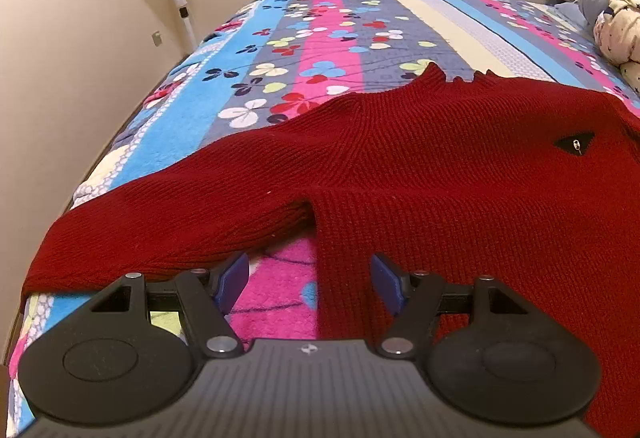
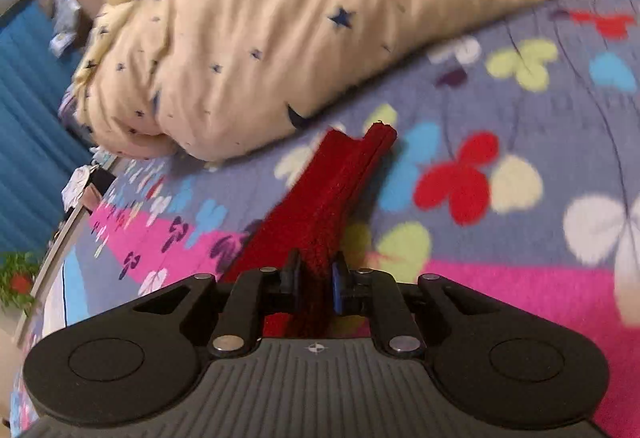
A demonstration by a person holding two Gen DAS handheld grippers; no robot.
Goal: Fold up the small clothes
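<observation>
bed (image 1: pixel 332 38) – right gripper (image 2: pixel 316 286) pinches sweater (image 2: pixel 320 198)

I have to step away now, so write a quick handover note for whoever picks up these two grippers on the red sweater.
Right gripper: shut on a bunched strip of the red sweater, probably a sleeve or edge, lifted off the blanket near the star-print duvet.
Left gripper: open, holding nothing, poised at the gap between the near sleeve and the sweater body.
Done: sweater spread on the bed, one end gripped.
Left: grip with the left, fold the sleeves in, fold the body. No fold is visible yet.
</observation>
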